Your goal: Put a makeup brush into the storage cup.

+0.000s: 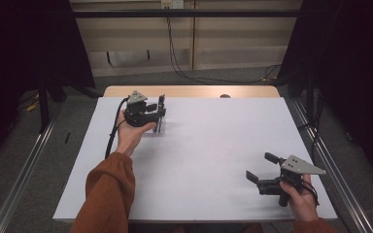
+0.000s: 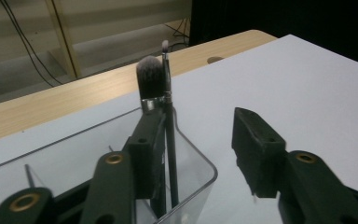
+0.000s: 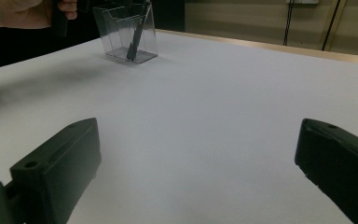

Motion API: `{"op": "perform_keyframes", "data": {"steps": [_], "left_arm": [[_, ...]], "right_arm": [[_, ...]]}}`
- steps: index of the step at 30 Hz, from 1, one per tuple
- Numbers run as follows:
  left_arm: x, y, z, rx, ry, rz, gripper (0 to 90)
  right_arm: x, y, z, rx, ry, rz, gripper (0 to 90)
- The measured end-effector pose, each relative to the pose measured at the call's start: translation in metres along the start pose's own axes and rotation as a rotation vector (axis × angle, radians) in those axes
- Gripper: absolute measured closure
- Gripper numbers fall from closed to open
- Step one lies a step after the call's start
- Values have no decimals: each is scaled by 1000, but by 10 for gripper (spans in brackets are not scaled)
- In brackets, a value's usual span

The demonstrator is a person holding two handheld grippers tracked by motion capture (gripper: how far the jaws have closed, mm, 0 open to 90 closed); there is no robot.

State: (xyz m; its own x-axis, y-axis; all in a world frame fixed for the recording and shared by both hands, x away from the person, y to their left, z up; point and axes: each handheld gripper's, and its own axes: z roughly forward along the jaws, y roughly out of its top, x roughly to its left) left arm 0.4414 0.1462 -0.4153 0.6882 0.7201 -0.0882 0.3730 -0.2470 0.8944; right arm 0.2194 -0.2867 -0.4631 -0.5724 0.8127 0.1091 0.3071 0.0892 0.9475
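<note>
We scan every surface and find no readable text, label, brand, number or sign: none on the clear plastic brush holder (image 3: 127, 35), none on the white table top (image 1: 209, 160), none on the black brush handles (image 2: 170, 140) standing in it.

You have two makeup brushes standing in a clear plastic holder (image 2: 200, 163) at about ten o'clock on the table. The thicker brush (image 2: 149, 77) has a dark, rounded bristle head with pale tips and a silver ferrule. The thin black brush (image 2: 170, 135) stands nearly upright, touching it, its small tip topmost.
</note>
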Motion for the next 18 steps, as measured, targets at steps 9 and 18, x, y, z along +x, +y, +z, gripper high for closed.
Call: {"op": "perform_keyframes", "data": {"steps": [9,18], "left_arm": [[-6,-3,-9,-30,14,-10,274],[-6,-7,-21,-49,4,-35,103]], "right_arm": [[-2,2,-3,-30,-30,-1,0],[-5,1,-4,-44,-49,7,0]]}}
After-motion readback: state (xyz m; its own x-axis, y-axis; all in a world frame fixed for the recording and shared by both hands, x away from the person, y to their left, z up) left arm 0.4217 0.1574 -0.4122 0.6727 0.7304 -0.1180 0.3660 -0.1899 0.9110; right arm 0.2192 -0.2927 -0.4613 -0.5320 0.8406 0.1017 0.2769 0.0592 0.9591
